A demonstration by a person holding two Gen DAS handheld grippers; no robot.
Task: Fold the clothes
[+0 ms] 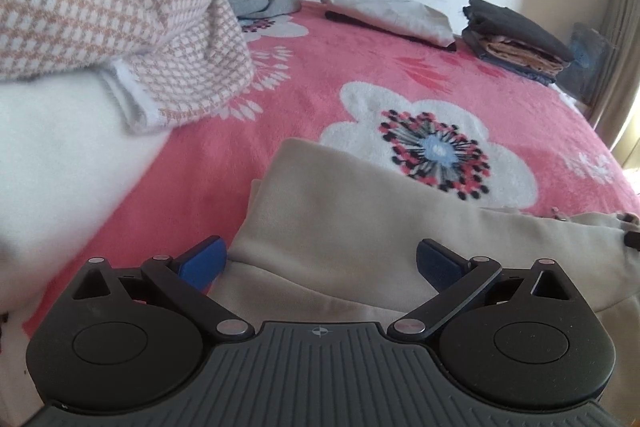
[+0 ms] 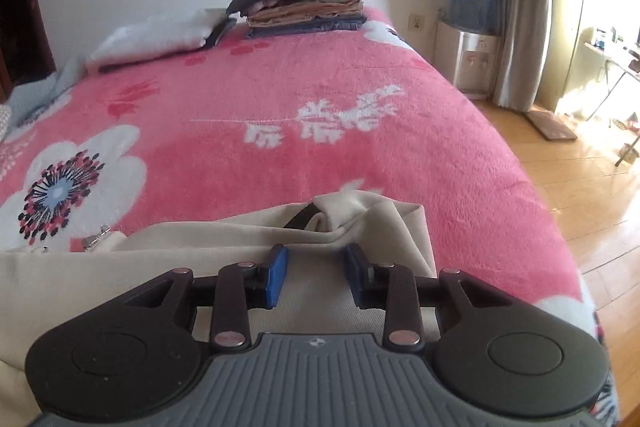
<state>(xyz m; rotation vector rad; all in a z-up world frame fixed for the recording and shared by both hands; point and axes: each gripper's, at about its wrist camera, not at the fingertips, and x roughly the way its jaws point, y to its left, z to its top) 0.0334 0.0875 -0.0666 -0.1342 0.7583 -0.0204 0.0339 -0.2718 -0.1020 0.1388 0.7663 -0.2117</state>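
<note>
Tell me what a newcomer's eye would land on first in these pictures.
The bright pink fleece blanket with big white flowers covers the whole bed and dominates both views. On its near edge lies a beige fabric garment, with both grippers open over it. At the far end against the wall sits a neat stack of folded dark and tan clothes, and a peach-and-white checked knit is heaped at the left.

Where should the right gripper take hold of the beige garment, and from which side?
Probably the bunched end of the beige garment, just ahead of the right gripper. The cloth there is gathered into raised folds that stand off the pink blanket, giving the open jaws an edge to close on. Come in from the near side, angled downward, rather than pinching the flat panel below.
</note>
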